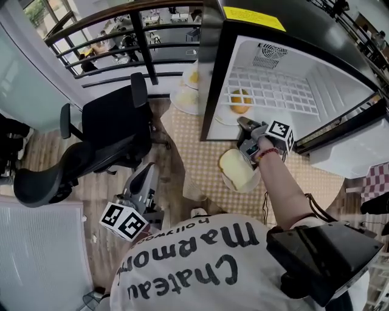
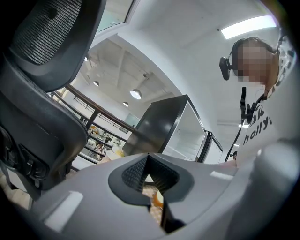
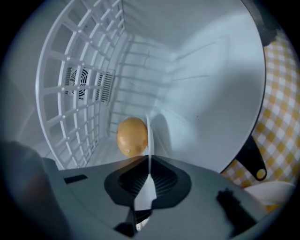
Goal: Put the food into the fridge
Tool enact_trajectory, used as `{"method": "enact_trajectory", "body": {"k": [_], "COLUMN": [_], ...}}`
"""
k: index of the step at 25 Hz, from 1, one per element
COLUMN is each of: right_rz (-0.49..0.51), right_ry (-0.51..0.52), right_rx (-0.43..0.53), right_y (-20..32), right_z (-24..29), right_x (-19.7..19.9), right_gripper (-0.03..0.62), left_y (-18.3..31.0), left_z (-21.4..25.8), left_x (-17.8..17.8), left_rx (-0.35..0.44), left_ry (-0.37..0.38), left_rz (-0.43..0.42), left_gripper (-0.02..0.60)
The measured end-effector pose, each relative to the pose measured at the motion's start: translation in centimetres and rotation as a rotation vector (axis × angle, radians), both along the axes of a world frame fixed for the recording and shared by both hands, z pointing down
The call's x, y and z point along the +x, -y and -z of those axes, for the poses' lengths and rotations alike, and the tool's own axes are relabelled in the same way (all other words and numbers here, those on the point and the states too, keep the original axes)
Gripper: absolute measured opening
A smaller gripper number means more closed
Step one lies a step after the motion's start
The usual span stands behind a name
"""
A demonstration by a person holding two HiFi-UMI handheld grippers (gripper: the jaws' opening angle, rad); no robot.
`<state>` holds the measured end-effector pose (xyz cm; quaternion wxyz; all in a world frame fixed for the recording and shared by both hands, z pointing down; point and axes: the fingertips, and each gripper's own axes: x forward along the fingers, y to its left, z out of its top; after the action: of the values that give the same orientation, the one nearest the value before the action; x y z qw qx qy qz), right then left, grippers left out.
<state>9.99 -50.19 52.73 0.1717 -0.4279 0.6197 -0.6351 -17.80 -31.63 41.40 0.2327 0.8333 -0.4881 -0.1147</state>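
The round orange food (image 3: pixel 132 136) sits on a white plate (image 3: pixel 149 136) just inside the open fridge (image 1: pixel 340 91), under its wire shelf (image 1: pixel 273 91), and your right gripper (image 3: pixel 149 174) pinches the plate's thin rim edge-on. Your left gripper (image 1: pixel 146 176) hangs low beside the office chair (image 1: pixel 115 130), jaws together on nothing. A second plate of bread (image 1: pixel 236 170) waits on the checked tablecloth (image 1: pixel 200 158), just below your right wrist. The likely trouble lies in that narrow hold: tip the plate and the food could roll off, and the rim could slip from the pads. Draw back carelessly and your arm may clip the bread. Your shirt (image 1: pixel 194 261) reads "Chateau Marmon", partly cut off, with "holly" visible in the left gripper view. The yellow label (image 1: pixel 252 18) on the fridge top is unreadable.
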Motion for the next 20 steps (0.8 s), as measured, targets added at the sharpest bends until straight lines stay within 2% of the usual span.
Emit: {"method": "enact_trajectory", "body": {"k": [12, 20], "right_rz": [-0.017, 0.025], "right_ry": [-0.118, -0.394], "right_rx": [-0.008, 0.051], "right_y": [1.8, 2.4], "right_z": [0.3, 0.5], "right_x": [0.5, 1.0], "right_gripper": [0.026, 0.065], "left_y": [-0.7, -0.9], "left_z": [0.1, 0.4], "left_x": [-2.5, -3.7], "left_rx": [-0.009, 0.01], "left_ry": [-0.001, -0.002], "left_rz": [0.054, 0.083], "left_gripper": [0.008, 0.008]}}
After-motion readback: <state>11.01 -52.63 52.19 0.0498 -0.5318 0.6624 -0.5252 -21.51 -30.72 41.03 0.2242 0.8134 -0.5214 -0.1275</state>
